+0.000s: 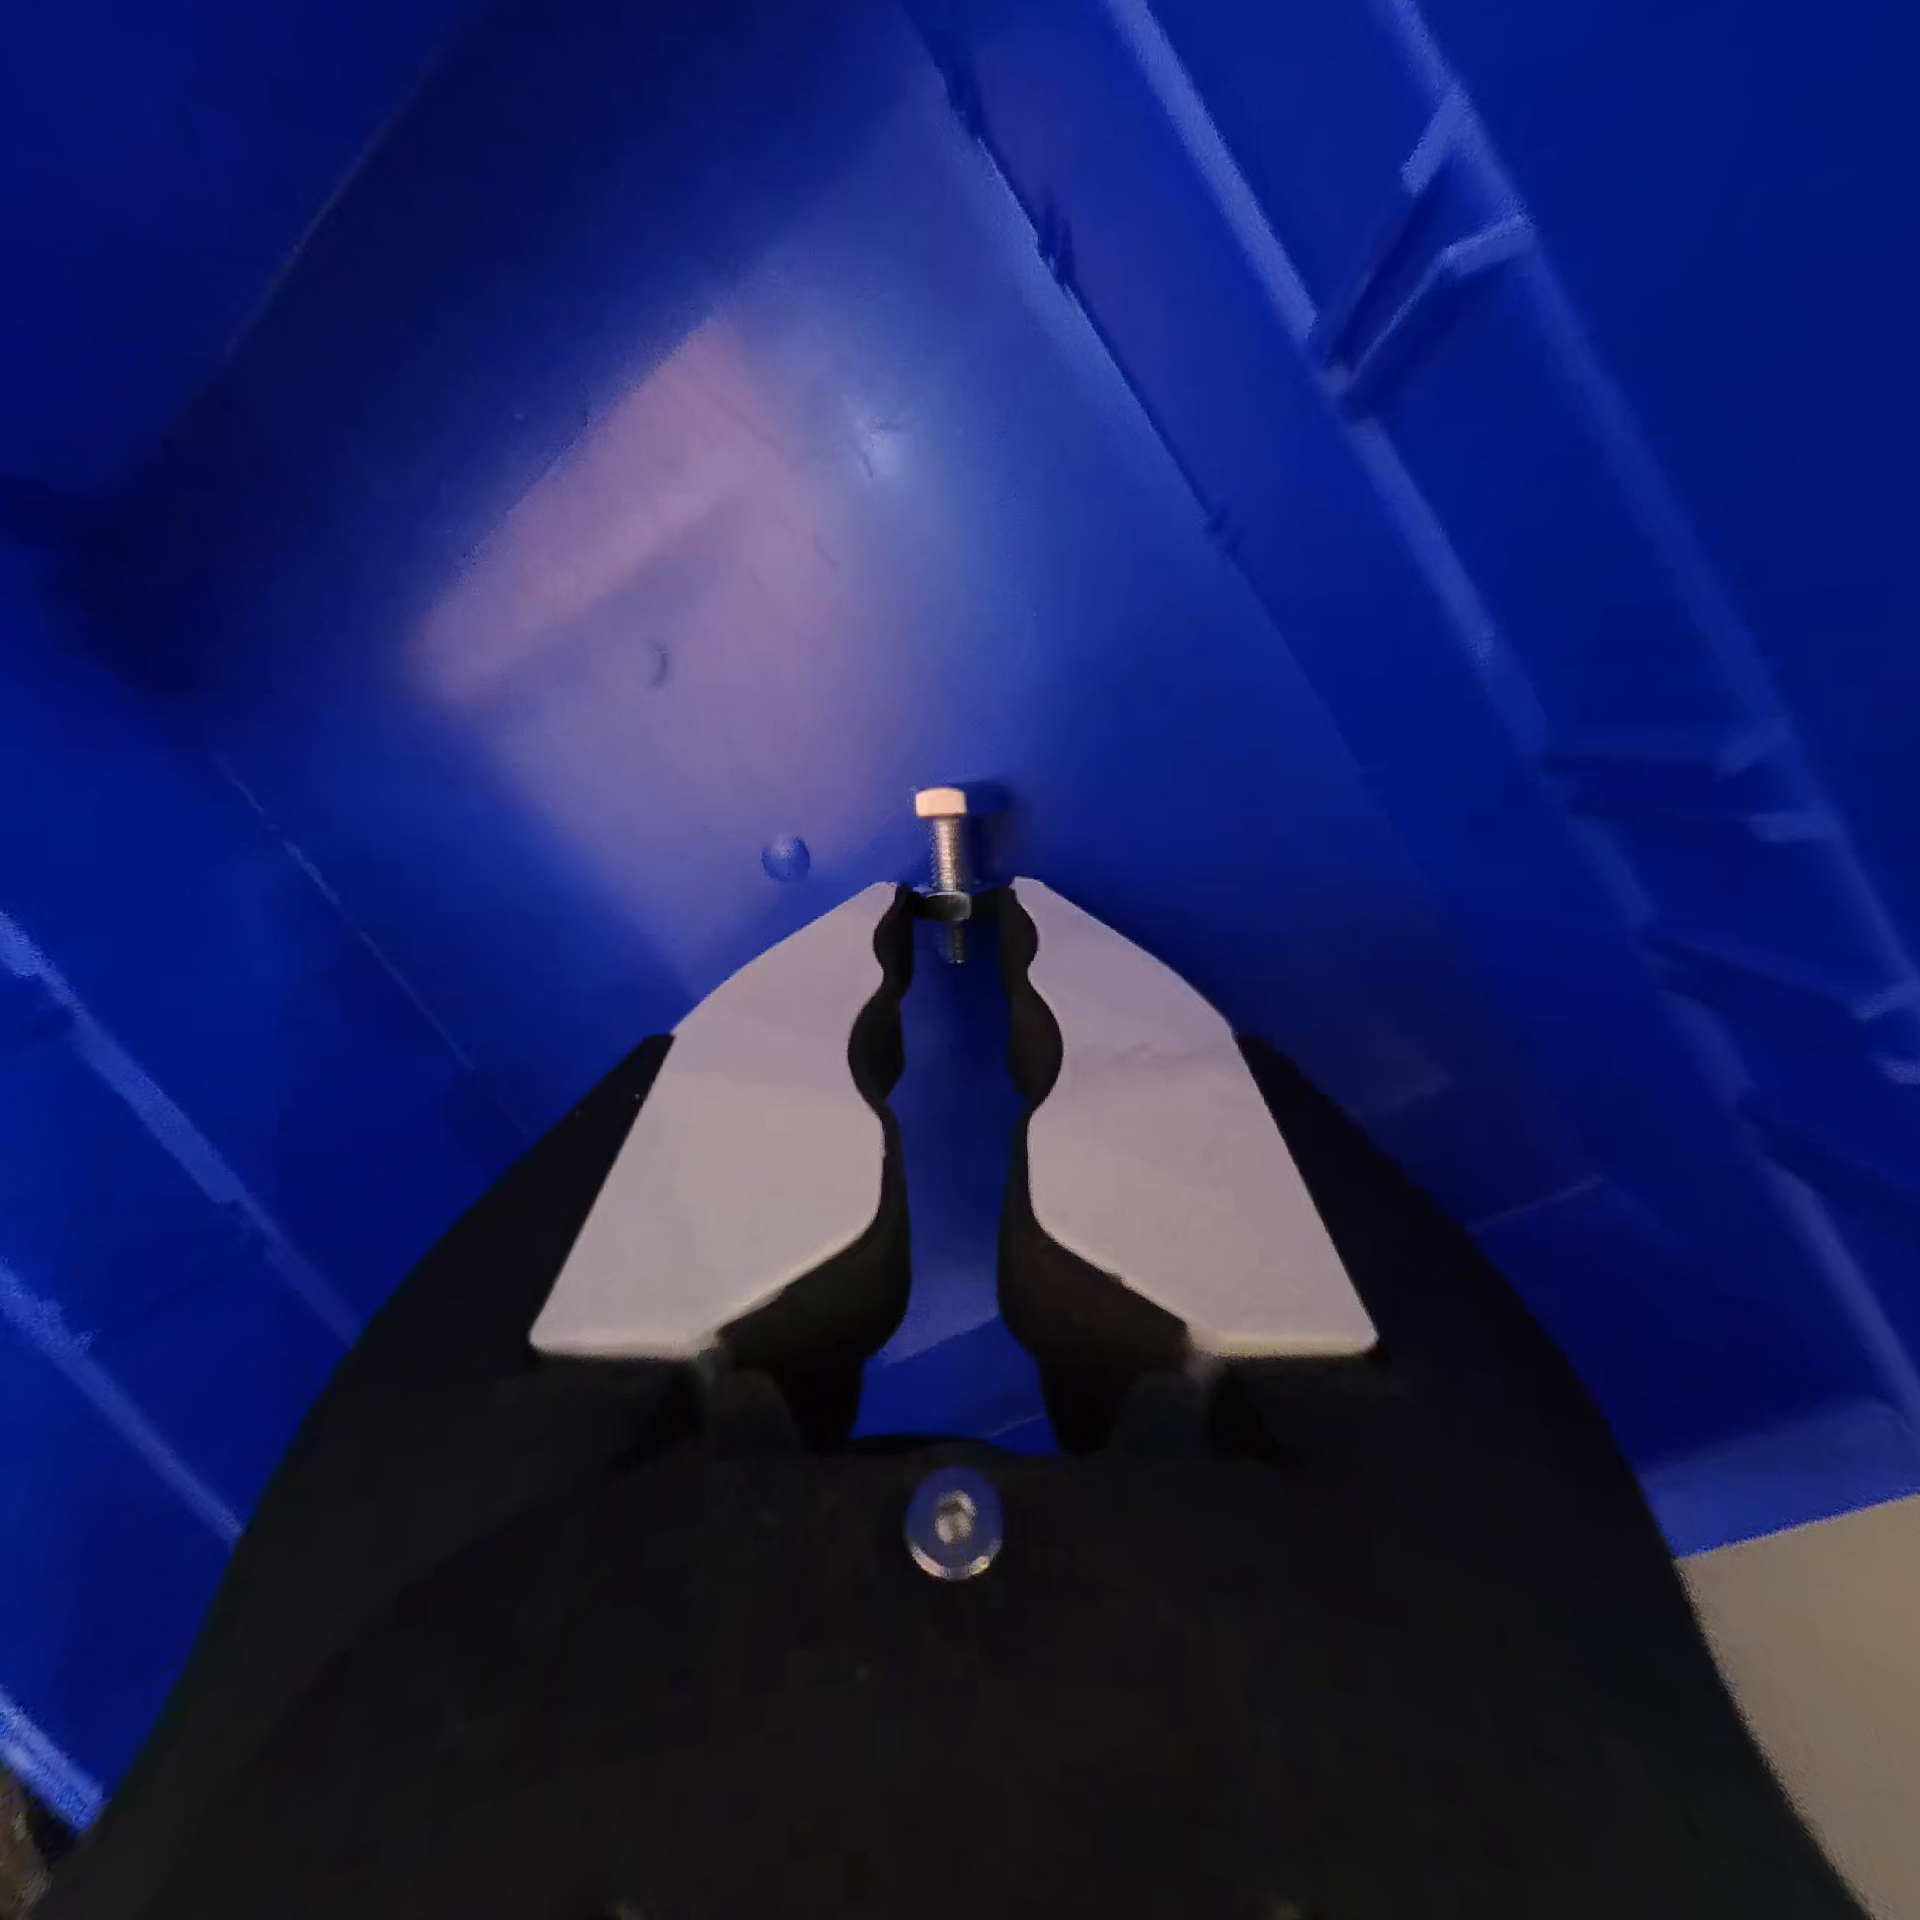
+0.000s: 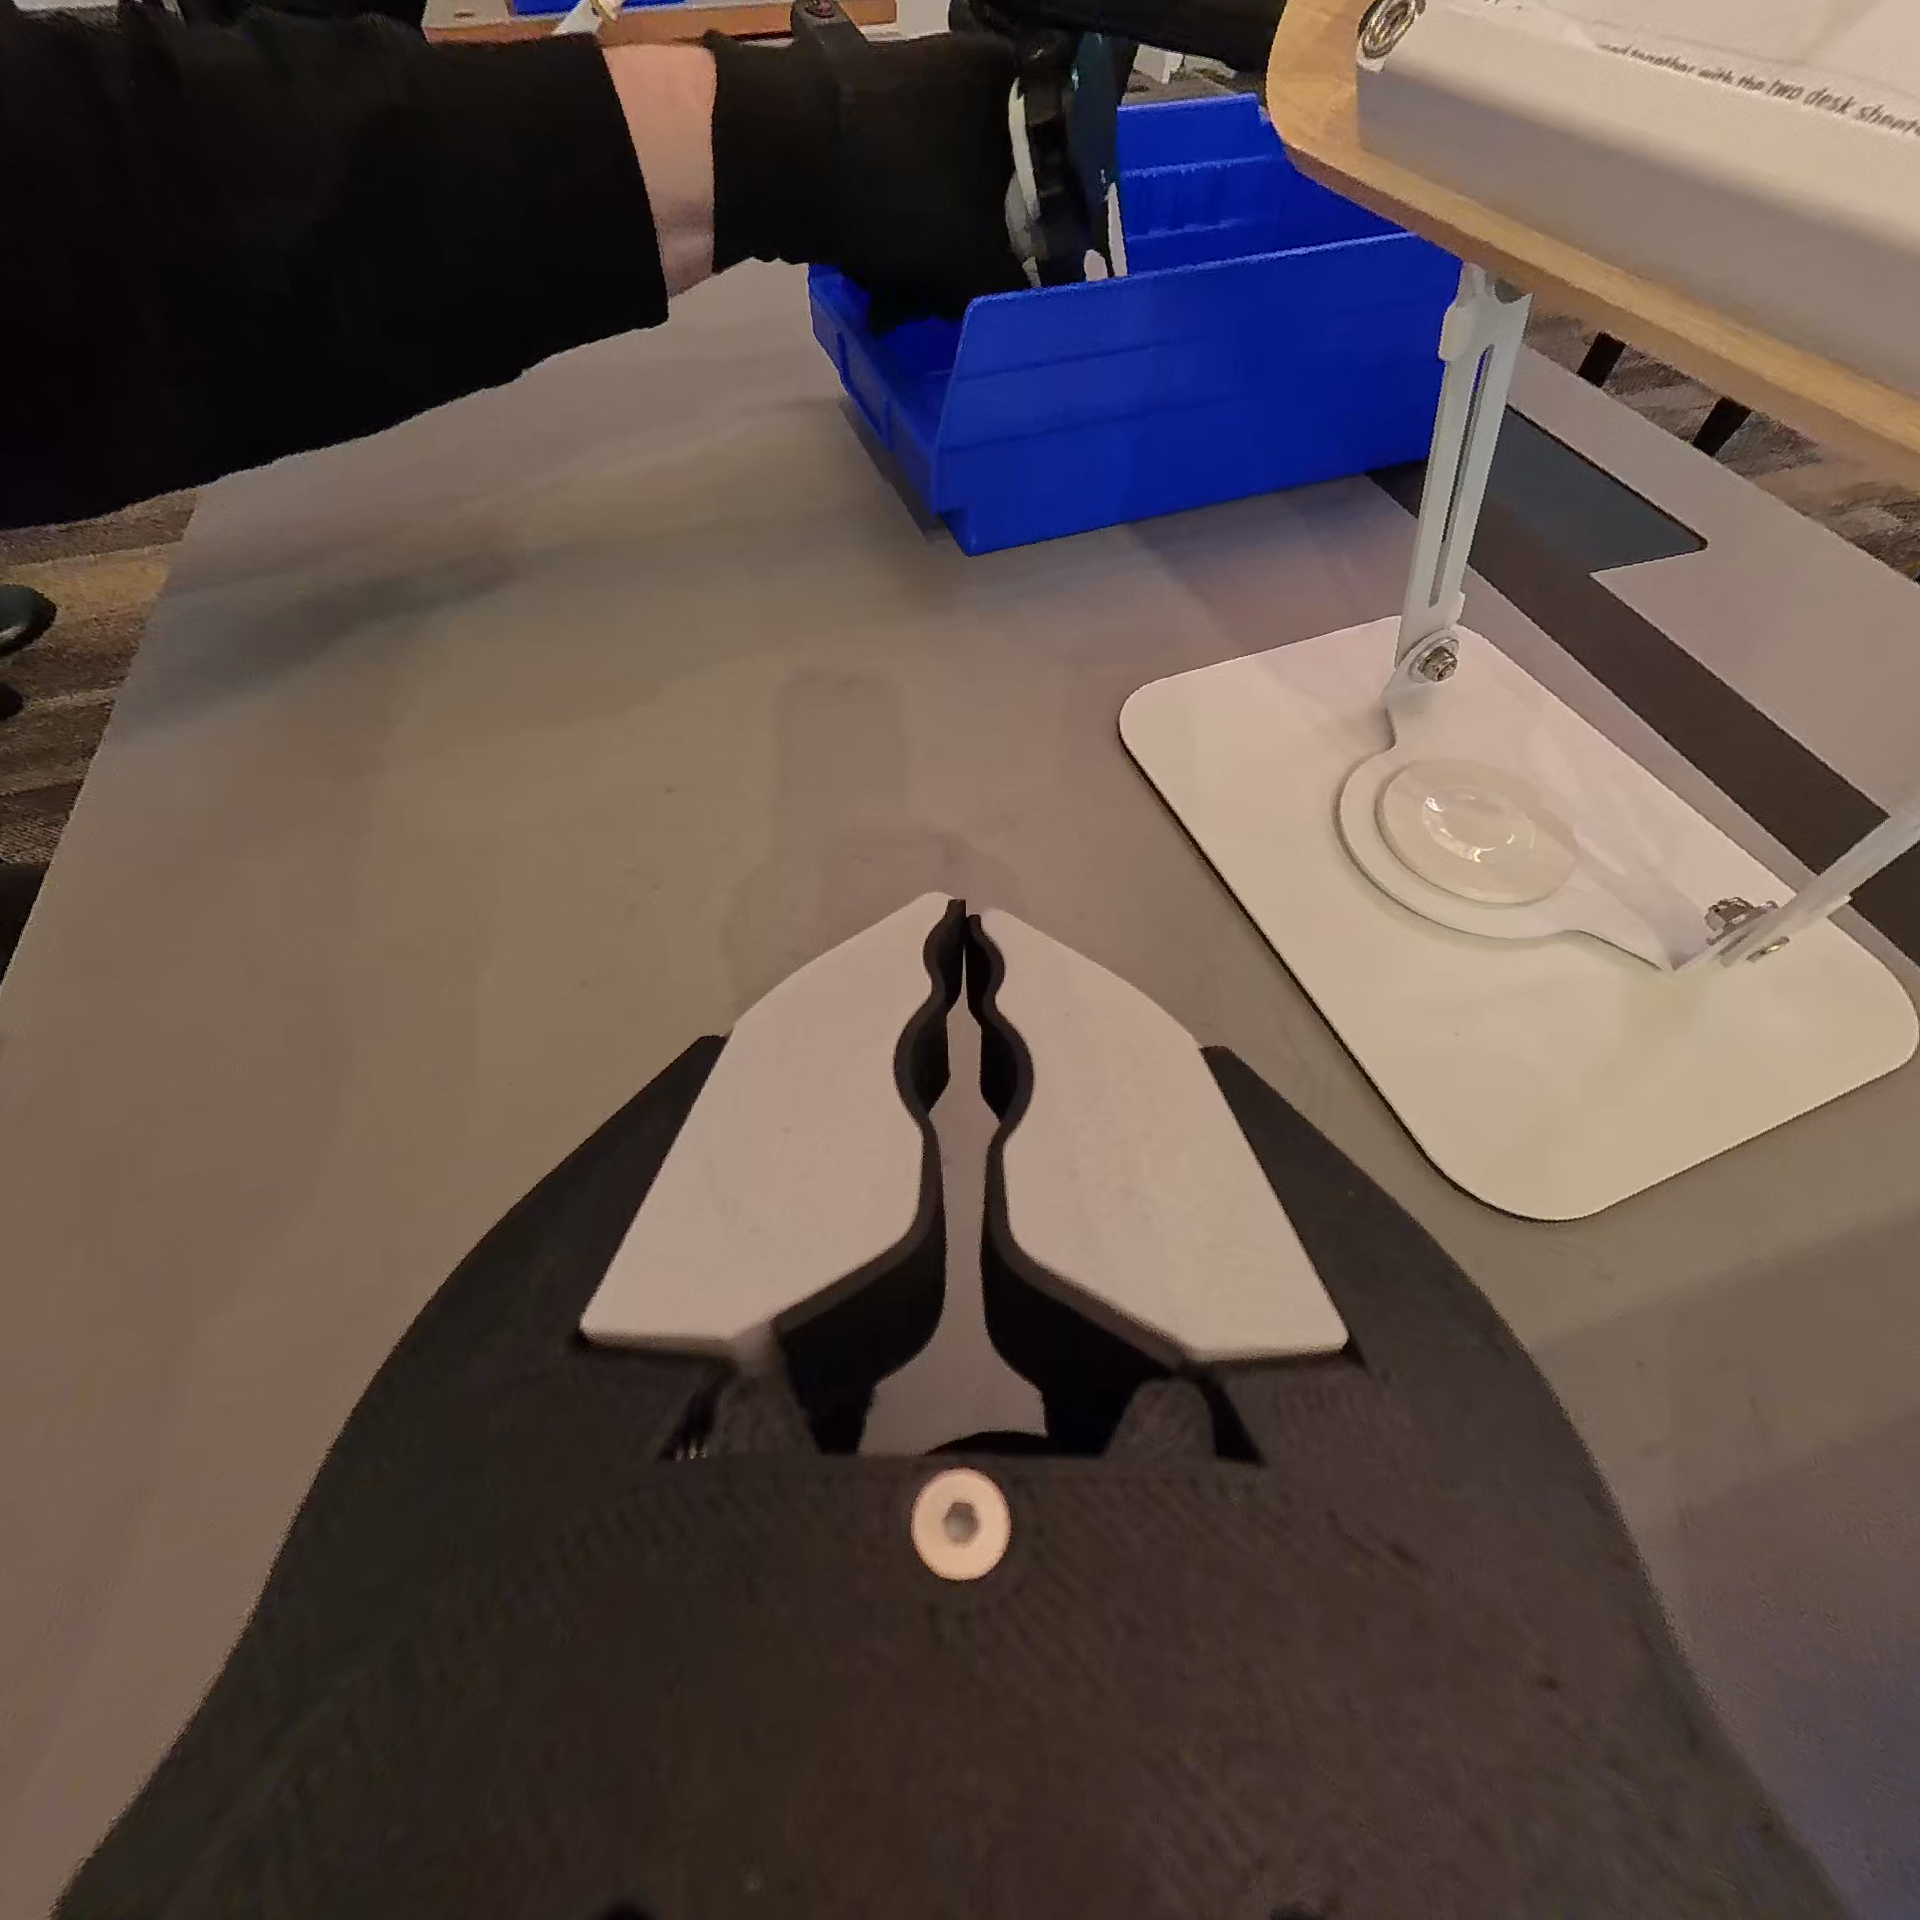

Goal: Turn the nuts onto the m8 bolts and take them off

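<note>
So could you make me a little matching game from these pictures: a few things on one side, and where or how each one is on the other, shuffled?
Things:
1. bolt with nut
2. right gripper
3. blue bin
4. white stand base

Places or states:
a. flat on the grey table, to the right
b. held between the left gripper's fingertips, inside the bin
c. fingertips together, nothing between them
d. at the far end of the table, with a gloved hand reaching in

Pairs: 1-b, 2-c, 3-d, 4-a
</note>
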Available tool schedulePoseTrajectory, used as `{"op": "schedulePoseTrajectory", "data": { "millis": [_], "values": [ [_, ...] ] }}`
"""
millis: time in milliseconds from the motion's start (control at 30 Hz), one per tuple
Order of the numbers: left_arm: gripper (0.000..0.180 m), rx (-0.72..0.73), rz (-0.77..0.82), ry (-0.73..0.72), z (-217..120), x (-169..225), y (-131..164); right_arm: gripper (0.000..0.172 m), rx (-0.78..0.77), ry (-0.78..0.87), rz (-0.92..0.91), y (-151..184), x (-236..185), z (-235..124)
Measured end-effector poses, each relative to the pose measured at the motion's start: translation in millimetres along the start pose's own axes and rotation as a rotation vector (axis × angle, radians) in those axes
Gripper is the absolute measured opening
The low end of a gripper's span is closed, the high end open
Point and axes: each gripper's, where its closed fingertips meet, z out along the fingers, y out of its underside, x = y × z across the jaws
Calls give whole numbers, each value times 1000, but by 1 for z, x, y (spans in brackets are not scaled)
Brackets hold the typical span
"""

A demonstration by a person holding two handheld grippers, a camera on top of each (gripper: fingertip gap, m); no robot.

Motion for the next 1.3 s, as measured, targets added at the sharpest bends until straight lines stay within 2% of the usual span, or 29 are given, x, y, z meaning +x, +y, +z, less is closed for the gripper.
{"op": "schedulePoseTrajectory", "data": {
  "millis": [100, 233, 333, 433, 533, 633, 733, 800, 867, 933, 1000, 1133, 1300],
  "values": [
    [15, 107, -13, -51, -20, -5, -6, 0, 18, 1, -3, -6, -1, -3],
    [15, 397, -87, -76, -88, -2, -15, 0, 91, -15, -7, -29, -6, -11],
    [14, 733, -138, 86, -158, 36, -27, 5, 174, -50, -9, -59, -14, -14],
    [14, 1033, -194, 356, -221, 90, -35, 18, 219, -11, -95, -89, -18, -7],
    [14, 1198, -242, 614, -258, 139, -38, 29, 235, 50, -253, -114, -29, 5],
    [14, 1273, -283, 857, -276, 183, -41, 37, 257, 141, -424, -137, -38, 13],
    [14, 1315, -313, 1001, -283, 218, -47, 32, 280, 163, -460, -150, -45, 18],
    [14, 1381, -321, 1069, -288, 236, -50, 24, 320, 120, -360, -156, -48, 19],
    [15, 1462, -335, 1114, -292, 245, -53, 15, 384, 13, -168, -160, -50, 20],
    [15, 1517, -329, 1138, -296, 252, -55, 13, 436, -103, 44, -160, -46, 20],
    [15, 1538, -309, 1177, -301, 258, -57, 13, 470, -182, 176, -158, -41, 20],
    [15, 1537, -291, 1165, -299, 268, -65, 14, 510, -263, 249, -161, -42, 18],
    [15, 1524, -270, 1167, -294, 276, -70, 12, 523, -283, 276, -162, -38, 16]
  ]
}}
